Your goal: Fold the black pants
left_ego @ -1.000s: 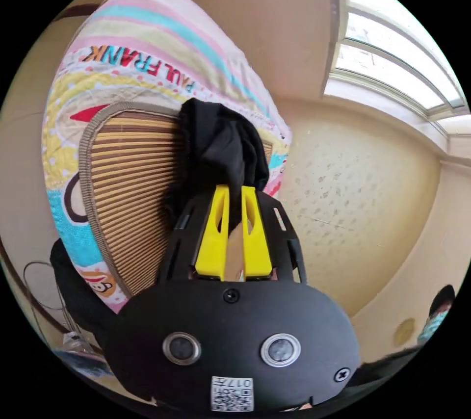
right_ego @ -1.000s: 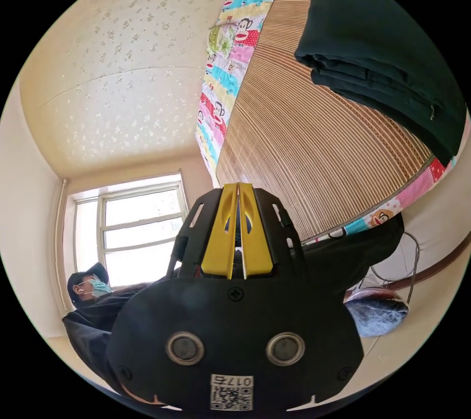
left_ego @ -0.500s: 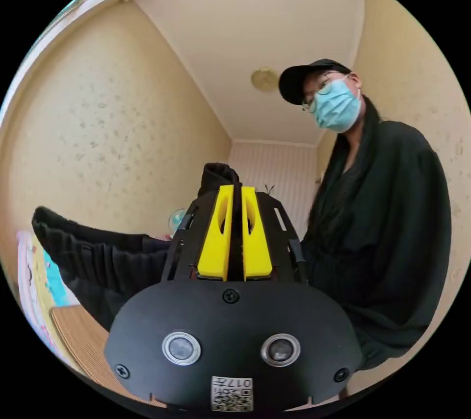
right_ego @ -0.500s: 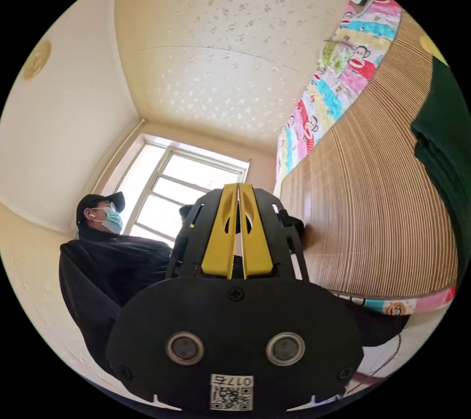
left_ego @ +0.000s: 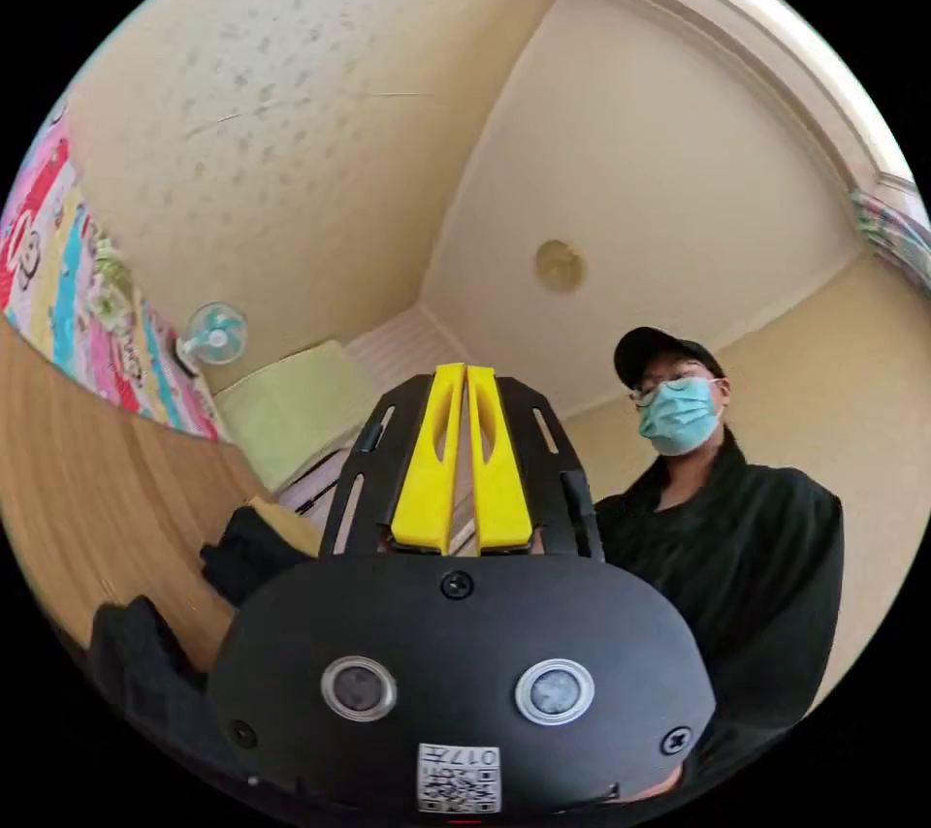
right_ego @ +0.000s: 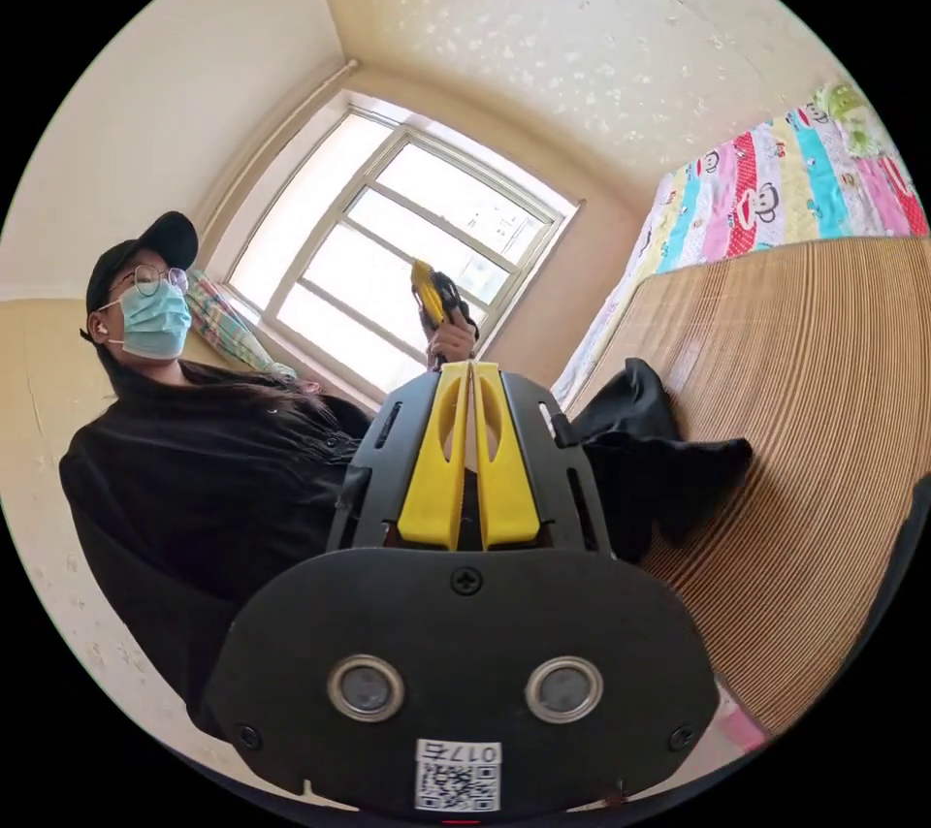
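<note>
Black pants (right_ego: pixel 645 450) lie crumpled on the bamboo mat (right_ego: pixel 824 401), beside the clenched, empty right gripper (right_ego: pixel 470 372).

Bedroom in a home. A bed takes up much of the room, covered with a woven bamboo mat (right_ego: pixel 824 401) laid over a bright cartoon-print patchwork quilt (right_ego: pixel 766 188) in pink, turquoise, yellow and red. Walls (left_ego: pixel 272 111) carry pale cream wallpaper with a faint speckled pattern; plain cream ceiling with a round flush ceiling lamp (left_ego: pixel 560 265). Large multi-pane window (right_ego: pixel 407 237) with daylight coming through, a strip of patterned curtain (right_ego: pixel 228 329) beside it. Small turquoise fan (left_ego: pixel 215 334) mounted near the head of the bed. Black clothing (right_ego: pixel 650 460) lies crumpled on the mat near the bed's edge.
</note>
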Available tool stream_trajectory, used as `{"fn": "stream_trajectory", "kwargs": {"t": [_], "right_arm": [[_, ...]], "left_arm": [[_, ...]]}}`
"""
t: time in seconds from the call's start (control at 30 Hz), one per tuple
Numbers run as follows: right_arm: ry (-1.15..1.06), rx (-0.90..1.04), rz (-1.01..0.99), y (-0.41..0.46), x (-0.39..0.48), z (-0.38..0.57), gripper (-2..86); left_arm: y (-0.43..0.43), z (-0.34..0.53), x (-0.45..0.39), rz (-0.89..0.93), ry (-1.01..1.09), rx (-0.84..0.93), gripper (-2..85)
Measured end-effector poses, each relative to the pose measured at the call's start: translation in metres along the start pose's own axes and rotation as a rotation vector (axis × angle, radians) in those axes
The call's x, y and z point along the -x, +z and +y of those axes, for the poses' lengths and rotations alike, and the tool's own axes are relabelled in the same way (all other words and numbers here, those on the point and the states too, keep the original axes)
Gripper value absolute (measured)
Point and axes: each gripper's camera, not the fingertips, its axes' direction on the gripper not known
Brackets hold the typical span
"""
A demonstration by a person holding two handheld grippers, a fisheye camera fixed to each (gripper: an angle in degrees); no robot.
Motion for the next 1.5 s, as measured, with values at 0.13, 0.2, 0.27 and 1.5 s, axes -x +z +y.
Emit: {"fn": "stream_trajectory", "kwargs": {"t": [0.13, 0.2, 0.27, 1.5], "right_arm": [[0.23, -0.06, 0.041, -0.039, -0.039, 0.058, 0.4], [0.286, -0.1, 0.048, -0.054, -0.047, 0.078, 0.4], [0.347, -0.135, 0.031, -0.068, -0.058, 0.095, 0.4], [0.219, -0.222, 0.081, -0.015, -0.058, 0.162, 2.5]], "left_arm": [[0.042, 0.065, 0.026, -0.545, -0.132, 0.355, 10.2], [0.076, 0.114, 0.057, -0.842, -0.24, 0.545, 11.7], [0.1, 0.149, 0.086, -0.895, -0.339, 0.611, 12.7], [0.206, 0.142, -0.126, -0.336, 0.364, 0.102, 4.7]]}}
